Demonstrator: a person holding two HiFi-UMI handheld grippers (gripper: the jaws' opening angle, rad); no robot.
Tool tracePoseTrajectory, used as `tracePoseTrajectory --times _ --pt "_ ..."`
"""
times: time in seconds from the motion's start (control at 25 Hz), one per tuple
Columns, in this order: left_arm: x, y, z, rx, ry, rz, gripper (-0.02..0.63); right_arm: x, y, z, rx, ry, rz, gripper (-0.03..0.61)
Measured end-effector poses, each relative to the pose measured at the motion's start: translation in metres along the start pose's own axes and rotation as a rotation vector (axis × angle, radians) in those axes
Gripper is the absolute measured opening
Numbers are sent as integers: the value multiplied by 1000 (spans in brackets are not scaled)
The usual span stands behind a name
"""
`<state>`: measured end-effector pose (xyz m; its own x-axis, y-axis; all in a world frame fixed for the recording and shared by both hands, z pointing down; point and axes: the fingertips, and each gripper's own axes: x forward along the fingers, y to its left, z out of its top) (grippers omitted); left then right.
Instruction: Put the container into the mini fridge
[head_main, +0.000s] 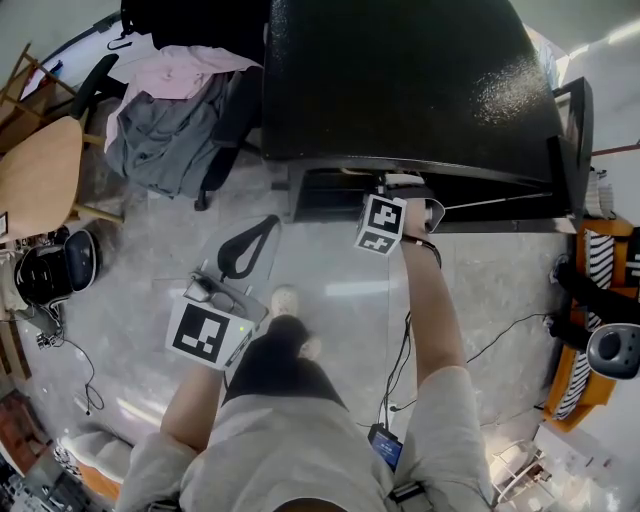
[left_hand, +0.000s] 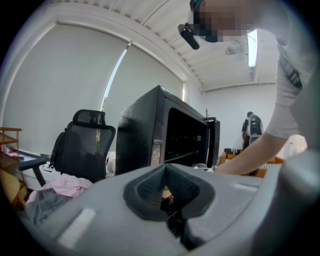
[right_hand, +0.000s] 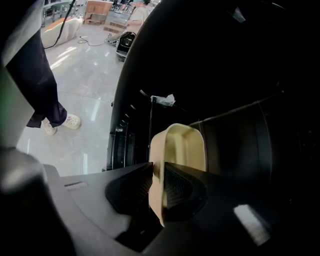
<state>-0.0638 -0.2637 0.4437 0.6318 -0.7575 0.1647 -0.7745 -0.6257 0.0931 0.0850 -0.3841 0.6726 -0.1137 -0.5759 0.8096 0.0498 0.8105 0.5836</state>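
Container (right_hand: 179, 150) is pinched by its rim in my right hand-held gripper (right_hand: 156, 186), a grip I see only in that gripper's view; head view places it at the mini fridge (head_main: 400, 90) opening; left hand-held gripper (left_hand: 167, 192) pressed together, empty.

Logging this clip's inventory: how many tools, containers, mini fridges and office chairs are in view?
Tools: 2, the left tool and the right tool
container: 1
mini fridge: 1
office chair: 1
Total: 5

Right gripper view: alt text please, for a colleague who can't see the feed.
The right gripper has its jaws shut on the wall of a cream container, held at the dark open mini fridge. At left, a pale floor and the person's dark trouser leg and light shoe.
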Motion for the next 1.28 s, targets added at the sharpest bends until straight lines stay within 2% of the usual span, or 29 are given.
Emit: tracePoseTrajectory --times 0.36,0.72,0.84,1.0,1.08,1.16,1.28 --pt "4 4 2 4 -1 0 2 9 -12 -1 -21 16 -8 63" --pt "1 8 0 7 0 3 2 10 -15 2 28 9 -30 70" --pt "0 6 2 2 -1 -1 2 0 -15 10 114 -39 -42 74" --pt "-1 2 3 -8 -2 -9 2 -11 -20 14 276 -108 -71 61" --pt "-2 -1 4 6 -4 -16 2 -19 -23 16 361 -146 -86 46" --pt "-4 -5 6 11 -7 -21 2 -29 -25 19 444 -191 -96 1" --pt "-6 -10 8 15 -7 -25 2 -44 -24 25 554 -262 -98 -2"
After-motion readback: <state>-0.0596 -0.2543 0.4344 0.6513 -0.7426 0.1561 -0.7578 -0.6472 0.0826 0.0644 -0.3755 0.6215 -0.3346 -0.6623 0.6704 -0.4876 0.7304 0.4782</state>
